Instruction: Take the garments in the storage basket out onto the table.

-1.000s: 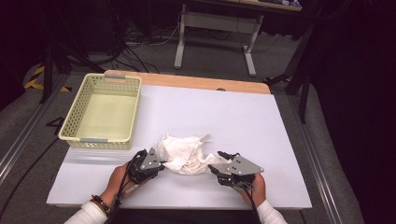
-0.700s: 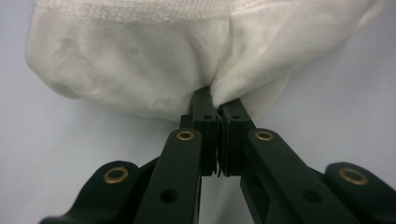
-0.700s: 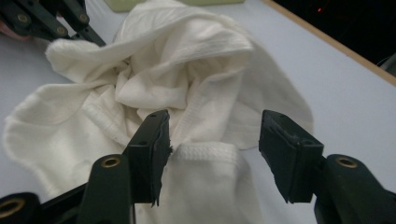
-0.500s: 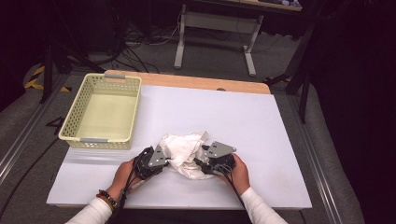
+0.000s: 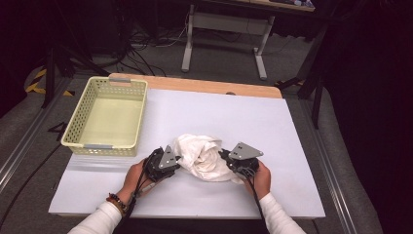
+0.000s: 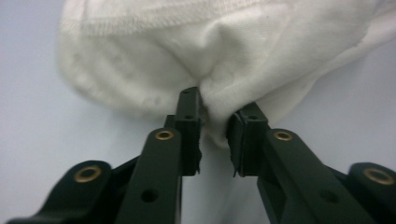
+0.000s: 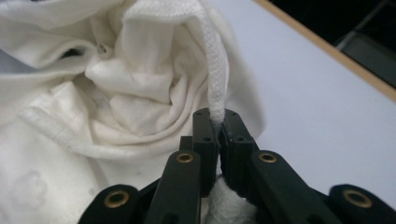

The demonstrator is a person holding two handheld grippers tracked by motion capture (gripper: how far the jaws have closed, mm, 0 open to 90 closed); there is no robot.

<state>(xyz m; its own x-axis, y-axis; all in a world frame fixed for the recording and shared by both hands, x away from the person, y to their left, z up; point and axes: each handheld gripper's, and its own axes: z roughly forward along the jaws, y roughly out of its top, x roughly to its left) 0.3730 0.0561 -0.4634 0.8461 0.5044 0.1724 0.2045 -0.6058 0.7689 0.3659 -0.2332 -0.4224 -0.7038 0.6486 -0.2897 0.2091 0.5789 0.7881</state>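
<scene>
A crumpled white garment (image 5: 204, 157) lies bunched on the white table (image 5: 219, 112), near its front edge. My left gripper (image 5: 178, 160) is at the garment's left side. In the left gripper view a fold of the white garment (image 6: 187, 56) sits between the jaws of the left gripper (image 6: 217, 119). Those jaws have just been opening, and thin gaps show beside the pads. My right gripper (image 5: 223, 156) is at the garment's right side. It has just closed, and in the right gripper view the right gripper (image 7: 218, 122) pinches a ribbed edge of the white garment (image 7: 116, 93).
A pale yellow slotted basket (image 5: 108, 146) stands at the table's left, holding nothing. A wooden strip (image 5: 214, 87) runs along the far edge. Beyond it are a desk frame and cables on the dark floor.
My right gripper came in from the right onto the garment and shut on its edge. My left gripper edged right, and the garment is bunched more tightly between the two.
</scene>
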